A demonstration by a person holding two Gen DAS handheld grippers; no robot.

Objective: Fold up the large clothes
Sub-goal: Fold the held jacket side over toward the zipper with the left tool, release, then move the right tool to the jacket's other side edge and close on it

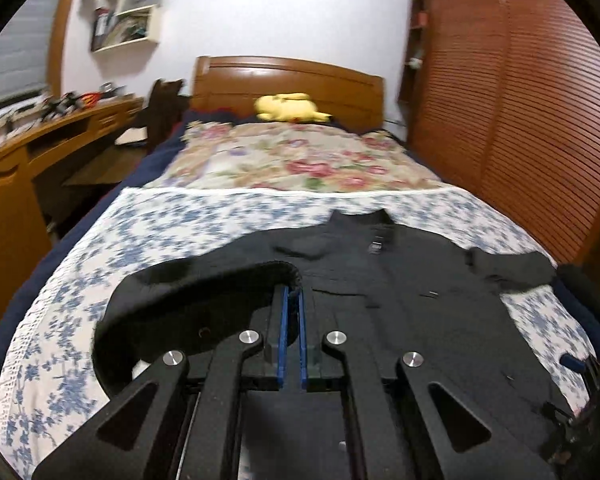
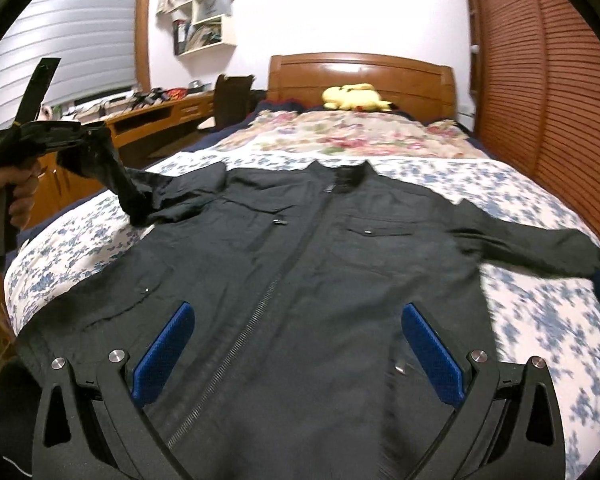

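The bed [image 2: 520,320] fills most of both views, spread with a blue-and-white floral sheet [image 1: 172,224] near the camera and a pink-flowered cover [image 1: 300,156] farther back, running up to a wooden headboard [image 2: 360,72] at upper centre. A slatted wooden wardrobe [image 2: 548,80] closes the right edge, and a wooden tabletop [image 2: 152,110] with clutter runs along the left below a wall shelf [image 2: 204,12].

The black jacket [image 2: 300,264] lies flat on the blue-and-white sheet, front up, zipper running from lower centre to the collar at the middle of the right wrist view. Its right-of-frame sleeve stretches out toward the right edge of the bed.

The other sleeve [image 2: 140,188] is lifted off the sheet at the left of that view — its cuff is pinched in the left hand-held gripper [image 1: 293,280], whose blue pads [image 1: 284,320] are pressed together on the cloth. A hand [image 2: 16,192] grips that tool at the far left edge.

The right hand-held gripper [image 2: 296,320] sits at the bottom of its own view over the jacket's lower front, blue pads [image 2: 168,348] spread wide on either side of the zipper, nothing between them.

A yellow plush toy [image 2: 352,98] rests just in front of the headboard.
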